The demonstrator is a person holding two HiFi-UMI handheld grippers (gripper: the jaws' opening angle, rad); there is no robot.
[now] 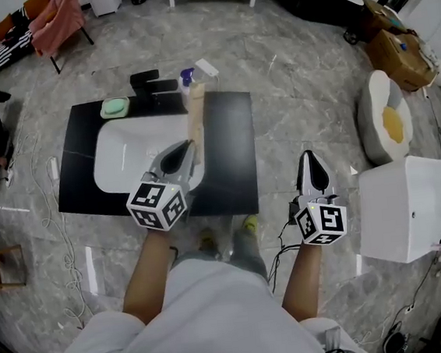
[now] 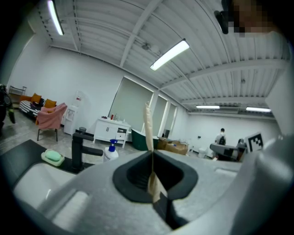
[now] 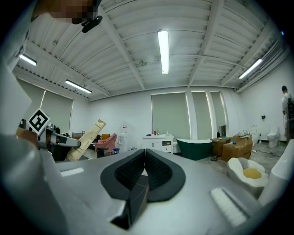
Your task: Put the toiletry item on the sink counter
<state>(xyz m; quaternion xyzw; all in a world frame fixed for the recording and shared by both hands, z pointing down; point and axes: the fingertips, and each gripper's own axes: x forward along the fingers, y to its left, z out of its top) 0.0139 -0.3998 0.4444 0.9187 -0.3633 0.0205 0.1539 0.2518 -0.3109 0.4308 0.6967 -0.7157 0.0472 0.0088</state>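
Head view: the person stands at the near side of a black counter point(image 1: 230, 155) with a white basin point(image 1: 128, 154) set in it. The left gripper point(image 1: 189, 146) is over the basin's right edge, clamped on the near end of a long tan tube point(image 1: 196, 123). The tube reaches away toward the far edge, where a faucet point(image 1: 150, 83), a pump bottle point(image 1: 187, 81) and a green soap point(image 1: 114, 107) stand. The right gripper point(image 1: 309, 155) hangs off to the right over the floor, well apart from the counter.

Left gripper view: the jaws are pinched on the tube point(image 2: 148, 126), which shows edge-on and rises out of them (a thin, flat grip). Beyond lie the faucet point(image 2: 79, 149), the bottle point(image 2: 110, 151) and the soap point(image 2: 53, 157), all at the left.

Right gripper view: the jaws of the right gripper point(image 3: 144, 158) are pressed together with nothing between them. At the far left the tube point(image 3: 86, 140) sticks up at a slant from the left gripper point(image 3: 64, 141).

Judgement: the pick-up is done and the tube has been brought over the sink, but it is not yet set down. It seems to be in the air, not on the black top. What is left is to lower it onto a bare part of the counter, likely right of the basin, and let go.
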